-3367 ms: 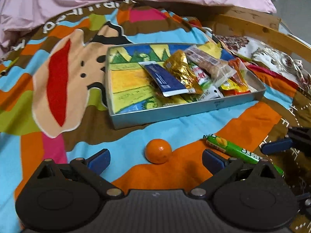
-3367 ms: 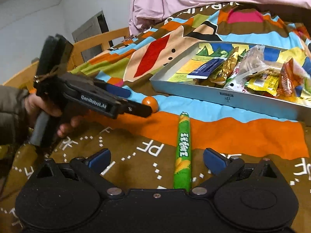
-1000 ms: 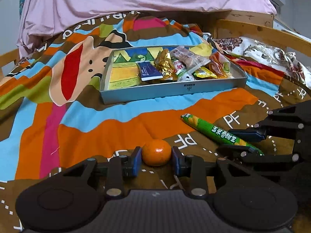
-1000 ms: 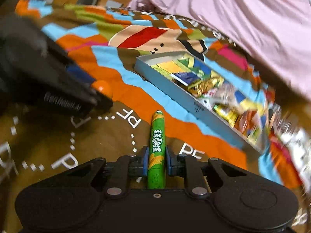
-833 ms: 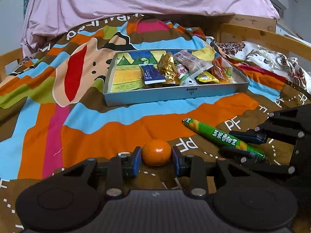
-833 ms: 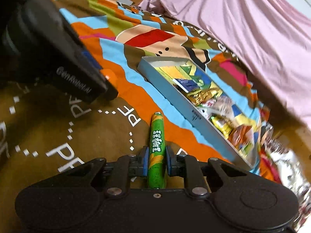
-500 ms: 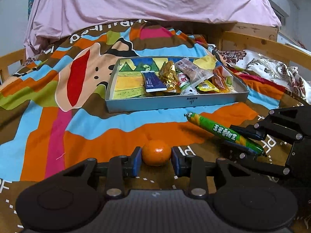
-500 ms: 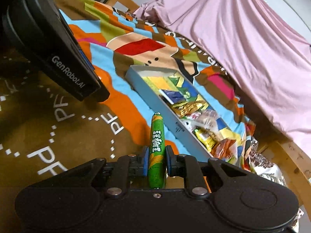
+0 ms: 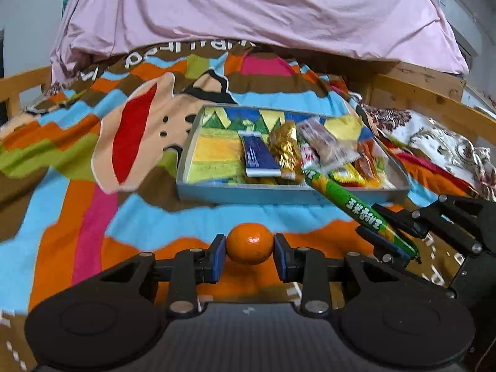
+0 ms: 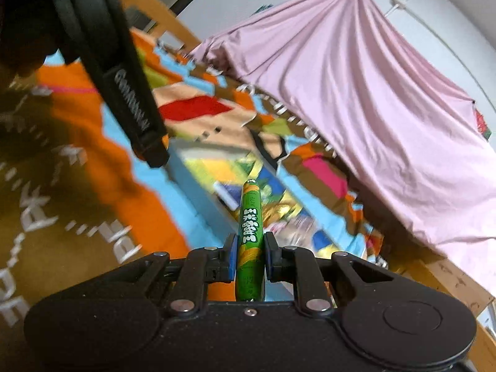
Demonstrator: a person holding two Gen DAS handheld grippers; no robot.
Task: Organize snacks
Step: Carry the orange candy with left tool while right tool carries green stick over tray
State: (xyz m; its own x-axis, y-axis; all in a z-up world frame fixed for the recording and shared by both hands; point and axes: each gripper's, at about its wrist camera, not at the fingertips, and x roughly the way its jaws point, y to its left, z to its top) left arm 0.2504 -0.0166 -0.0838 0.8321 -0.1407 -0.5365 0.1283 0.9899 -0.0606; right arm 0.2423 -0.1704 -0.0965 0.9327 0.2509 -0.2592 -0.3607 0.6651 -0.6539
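Snacks in hand: my left tongs [image 9: 250,248] pinch the orange [image 9: 250,243]; my right tongs [image 10: 250,259] clamp the green stick [image 10: 250,241], tilted up near the tray [image 9: 279,192].

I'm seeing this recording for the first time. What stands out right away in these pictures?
The orange pinched in the left gripper, low in the middle of its view, above the bright patchwork blanket. To its right, the right gripper holds a green snack stick angled toward the tray of packets, with pink cloth draped behind.
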